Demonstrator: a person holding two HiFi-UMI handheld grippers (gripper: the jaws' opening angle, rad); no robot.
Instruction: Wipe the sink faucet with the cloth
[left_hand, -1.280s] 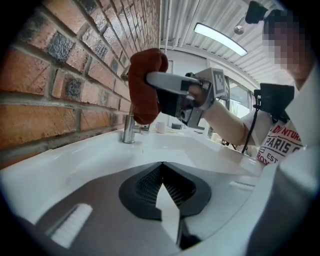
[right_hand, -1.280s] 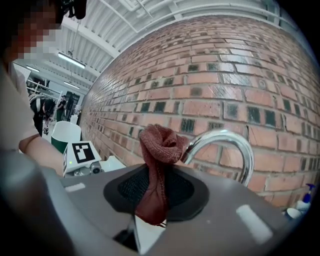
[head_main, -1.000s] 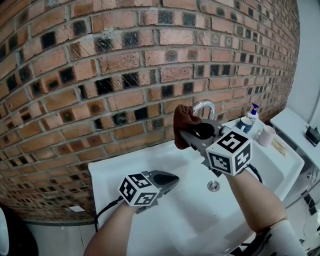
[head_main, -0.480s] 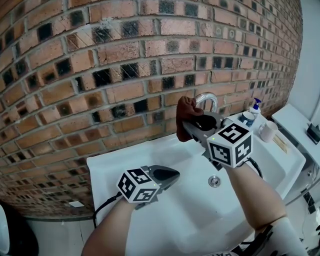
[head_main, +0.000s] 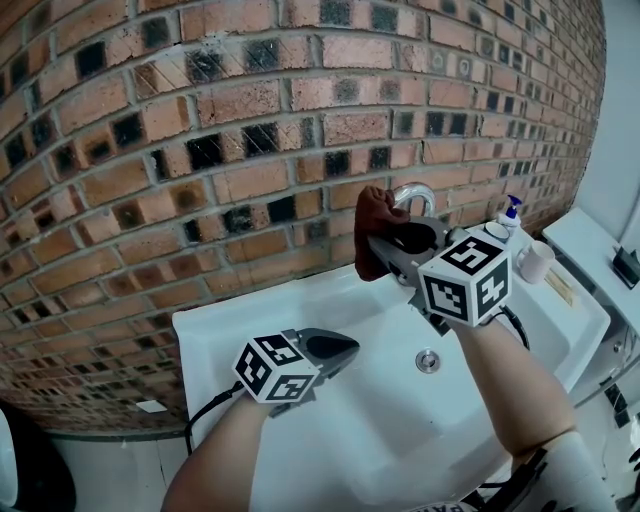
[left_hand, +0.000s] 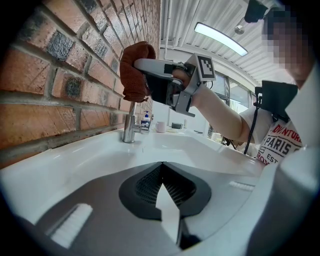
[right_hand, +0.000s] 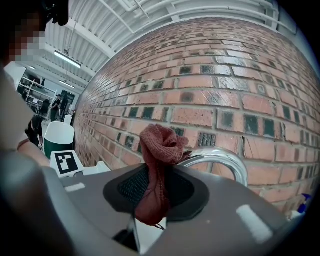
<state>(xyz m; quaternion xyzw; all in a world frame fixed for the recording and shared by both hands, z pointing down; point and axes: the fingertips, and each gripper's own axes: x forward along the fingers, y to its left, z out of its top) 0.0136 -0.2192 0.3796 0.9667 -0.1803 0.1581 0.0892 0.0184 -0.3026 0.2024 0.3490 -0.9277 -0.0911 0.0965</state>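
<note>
A reddish-brown cloth (head_main: 373, 232) is clamped in my right gripper (head_main: 385, 247), bunched above the jaws (right_hand: 159, 165). It sits against the left side of the curved chrome faucet (head_main: 413, 198), whose arch shows just behind the cloth (right_hand: 220, 159). From the left gripper view the cloth (left_hand: 134, 71) hangs over the faucet stem (left_hand: 130, 128). My left gripper (head_main: 335, 352) is shut and empty, low over the left part of the white sink (head_main: 240, 325), well apart from the faucet.
A brick wall (head_main: 250, 130) rises directly behind the faucet. A blue-topped pump bottle (head_main: 508, 215), a small round container (head_main: 492, 232) and a white mug (head_main: 534, 262) stand on the sink's right ledge. The drain (head_main: 428, 360) lies in the basin.
My right gripper with the cloth has risen slightly and moved closer to the faucet's arch. The left gripper has stayed almost still.
</note>
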